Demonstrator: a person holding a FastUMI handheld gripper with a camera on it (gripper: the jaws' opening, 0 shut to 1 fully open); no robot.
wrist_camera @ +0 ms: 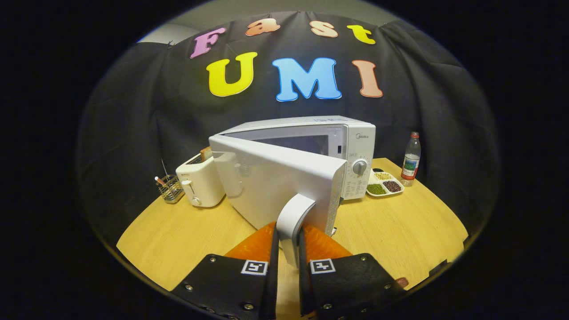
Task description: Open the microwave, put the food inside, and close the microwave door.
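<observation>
A white microwave (351, 142) stands on the wooden table (400, 231) with its door (275, 182) swung partly open toward me. The door's white handle (293, 222) sits between the two fingers of my gripper (289, 238), which is shut on it. The dark cavity shows in the gap behind the door's top edge. What lies inside the cavity is hidden by the door.
A white toaster (200, 180) with a slice of bread stands left of the microwave, and a wire basket (170, 189) beside it. A divided tray of beans (384, 183) and a plastic bottle (411, 156) stand to the right. Bare tabletop lies on both sides of my fingers.
</observation>
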